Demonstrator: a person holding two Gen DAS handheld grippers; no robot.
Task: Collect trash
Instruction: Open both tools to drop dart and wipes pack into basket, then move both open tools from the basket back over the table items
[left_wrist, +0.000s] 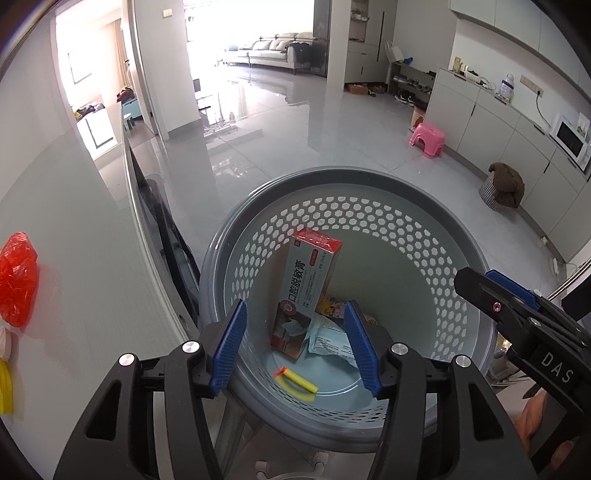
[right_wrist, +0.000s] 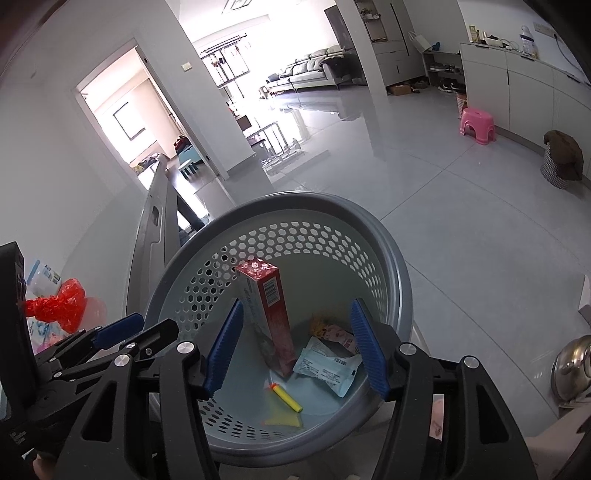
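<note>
Below both claws sits the grey perforated bin: toothpaste box leaning upright inside, blue wrapper and snack packet beside it, yellow foam dart nearest. Left claw released, nothing between pads; right claw likewise. Left of left claw, red plastic bag lies on the bench. Pink stool stands well beyond.
</note>
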